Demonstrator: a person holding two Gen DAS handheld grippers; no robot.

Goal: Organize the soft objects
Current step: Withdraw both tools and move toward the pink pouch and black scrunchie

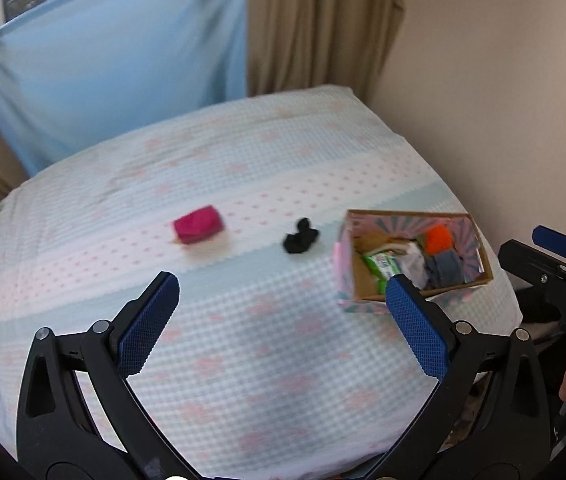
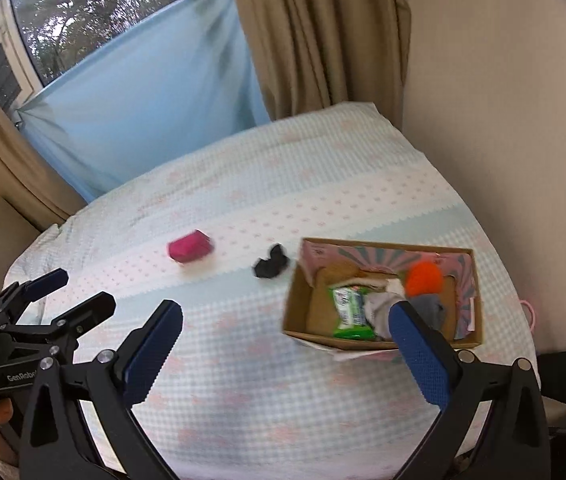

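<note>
Both the left gripper [image 1: 283,288] and right gripper [image 2: 287,316] are held wide open (nothing gripped); left of the box [image 1: 347,264] are seen a black sock [image 1: 300,236] and, farther off, a pink block [image 1: 198,224]

My left gripper [image 1: 283,292] and right gripper [image 2: 289,316] have black arms, bumpy blue pads, and shiny round screws.

A home bedroom: a bed [image 2: 243,208] under a pastel quilted cover with pink dots fills the room's corner. Behind the bed hang beige curtains [image 2: 315,36] and a light-blue sheet [image 2: 143,92] across a window [image 2: 95,8] showing trees; a plain cream wall [image 2: 503,100] stands beside the bed.
</note>
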